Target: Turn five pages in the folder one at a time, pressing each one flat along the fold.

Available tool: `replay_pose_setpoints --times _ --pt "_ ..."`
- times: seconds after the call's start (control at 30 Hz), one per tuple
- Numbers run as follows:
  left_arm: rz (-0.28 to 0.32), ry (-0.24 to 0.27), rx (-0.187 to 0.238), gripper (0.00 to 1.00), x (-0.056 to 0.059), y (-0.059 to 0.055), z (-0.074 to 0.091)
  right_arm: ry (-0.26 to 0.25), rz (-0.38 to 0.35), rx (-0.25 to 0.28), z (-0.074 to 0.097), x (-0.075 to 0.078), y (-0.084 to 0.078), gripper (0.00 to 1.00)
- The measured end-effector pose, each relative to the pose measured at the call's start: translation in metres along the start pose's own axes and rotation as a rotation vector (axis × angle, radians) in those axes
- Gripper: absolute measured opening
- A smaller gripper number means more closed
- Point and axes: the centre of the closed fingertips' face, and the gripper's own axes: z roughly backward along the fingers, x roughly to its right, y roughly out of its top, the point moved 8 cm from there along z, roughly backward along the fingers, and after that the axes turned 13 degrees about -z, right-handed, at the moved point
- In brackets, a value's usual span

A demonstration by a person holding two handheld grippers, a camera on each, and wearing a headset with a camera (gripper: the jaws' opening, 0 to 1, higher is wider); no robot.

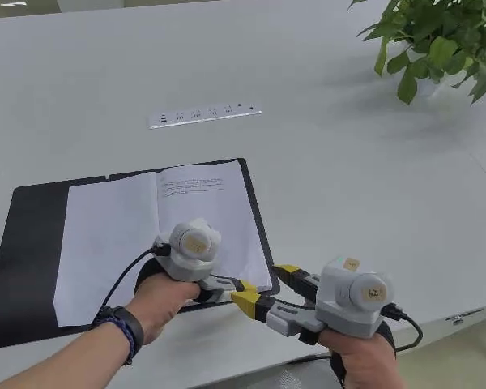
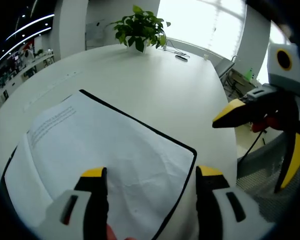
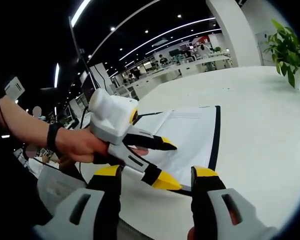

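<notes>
A black folder [image 1: 28,243] lies open near the table's front edge, white pages spread across it. The right page [image 1: 215,215] carries a few printed lines at its top. My left gripper [image 1: 239,288] hovers over the folder's lower right corner, jaws open and empty; in the left gripper view [image 2: 151,172] the page [image 2: 115,145] lies just beyond them. My right gripper [image 1: 267,288] faces it from the right, off the folder's edge, also open and empty. The right gripper view [image 3: 156,172] shows the left gripper [image 3: 176,166] close ahead over the page [image 3: 190,132].
A white power strip [image 1: 204,115] is set into the grey table [image 1: 348,178] behind the folder. A leafy plant [image 1: 441,40] stands at the far right corner. The table's front edge runs just below both hands.
</notes>
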Motion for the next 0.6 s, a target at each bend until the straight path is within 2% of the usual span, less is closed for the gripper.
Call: replay_pose_setpoints --times 0.1,0.2,0.27,0.37,0.6 --pt "0.021 0.034 0.013 0.69 -0.0021 0.0008 -0.0022 -0.001 -0.007 0.005 0.0003 0.0002 0.0003 0.54" --pt "0.011 0.048 0.014 0.68 -0.0010 0.0024 -0.0061 -0.002 -0.010 0.005 0.0004 0.0004 0.0003 0.54" --pt "-0.080 0.064 -0.017 0.68 0.0005 0.0001 -0.0074 -0.002 -0.008 0.002 0.0003 0.0001 0.0001 0.54" --pt "-0.107 0.070 -0.017 0.66 0.0016 -0.0026 -0.0077 -0.004 -0.005 -0.004 -0.0002 -0.0001 -0.0008 0.54" --pt "-0.082 0.069 -0.002 0.60 -0.0055 -0.0034 -0.0065 -0.010 -0.028 -0.004 -0.0012 0.0033 -0.0002 0.52"
